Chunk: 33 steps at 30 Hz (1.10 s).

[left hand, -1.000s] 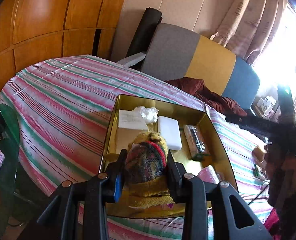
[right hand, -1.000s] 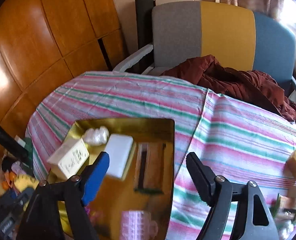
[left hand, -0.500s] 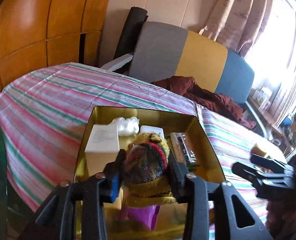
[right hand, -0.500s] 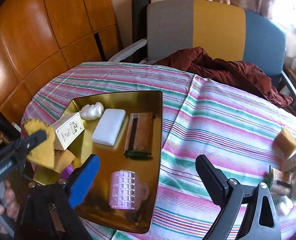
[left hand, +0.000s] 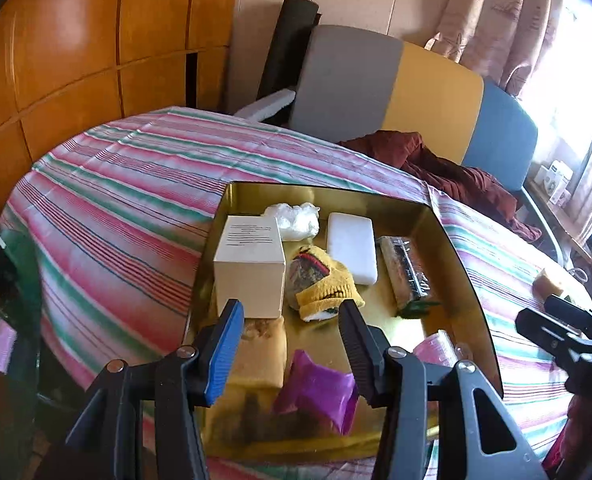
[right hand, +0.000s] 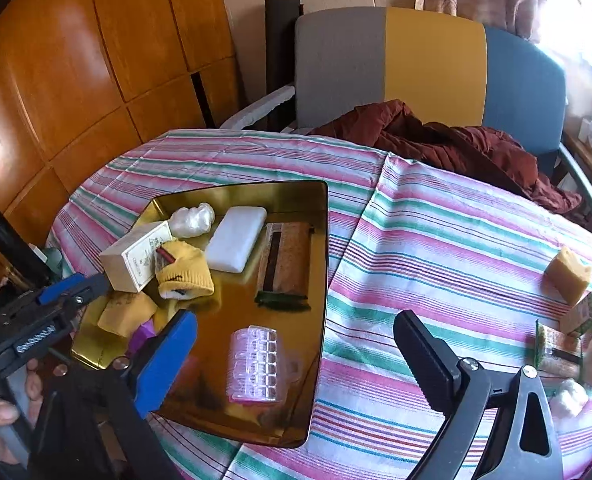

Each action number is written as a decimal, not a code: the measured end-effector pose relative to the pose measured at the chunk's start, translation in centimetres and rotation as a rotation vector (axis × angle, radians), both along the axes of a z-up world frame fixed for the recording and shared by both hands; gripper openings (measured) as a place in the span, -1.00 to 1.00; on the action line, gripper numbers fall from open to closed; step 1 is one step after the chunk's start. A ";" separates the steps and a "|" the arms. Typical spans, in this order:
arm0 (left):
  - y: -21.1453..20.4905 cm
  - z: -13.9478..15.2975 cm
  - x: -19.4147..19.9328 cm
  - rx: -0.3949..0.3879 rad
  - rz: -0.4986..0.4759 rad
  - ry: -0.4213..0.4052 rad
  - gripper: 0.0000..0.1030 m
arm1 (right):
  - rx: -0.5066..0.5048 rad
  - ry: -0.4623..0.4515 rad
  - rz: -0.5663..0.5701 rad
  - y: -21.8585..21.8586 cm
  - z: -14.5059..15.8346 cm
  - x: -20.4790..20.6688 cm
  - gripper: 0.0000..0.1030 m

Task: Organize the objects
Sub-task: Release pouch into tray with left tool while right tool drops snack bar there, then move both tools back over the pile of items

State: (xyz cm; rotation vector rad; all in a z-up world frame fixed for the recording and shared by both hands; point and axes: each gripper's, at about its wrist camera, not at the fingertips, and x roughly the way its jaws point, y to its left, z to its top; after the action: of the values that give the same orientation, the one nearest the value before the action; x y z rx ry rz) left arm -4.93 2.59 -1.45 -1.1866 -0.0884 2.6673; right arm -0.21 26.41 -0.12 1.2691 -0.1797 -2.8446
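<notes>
The left gripper point(left hand: 289, 344) is opening, nothing between its jaws. Ahead, the yellow knit sock point(left hand: 324, 284) is lying in the gold tray point(left hand: 462, 264), touching a cream box point(left hand: 251, 264) whose print is too small to read. The right gripper point(right hand: 296, 344) is spreading wide, empty.

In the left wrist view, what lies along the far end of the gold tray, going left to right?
Cream box → crumpled clear plastic → white block → dark-striped brown packet, all inside the gold tray.
</notes>
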 end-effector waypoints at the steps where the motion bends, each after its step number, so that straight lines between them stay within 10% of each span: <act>1: 0.0 0.3 0.4 0.000 0.001 0.008 -0.03 | 0.005 0.001 0.005 -0.3 0.0 0.1 0.95; 33: 4.6 2.4 4.1 -0.067 -0.131 0.091 -0.03 | 0.078 0.040 -0.058 0.4 0.8 3.4 0.99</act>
State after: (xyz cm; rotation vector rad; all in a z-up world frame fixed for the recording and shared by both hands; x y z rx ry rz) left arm -0.81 7.22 0.99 -1.0500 0.0915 2.6226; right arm 3.18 26.81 0.71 1.2394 -0.1080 -2.9505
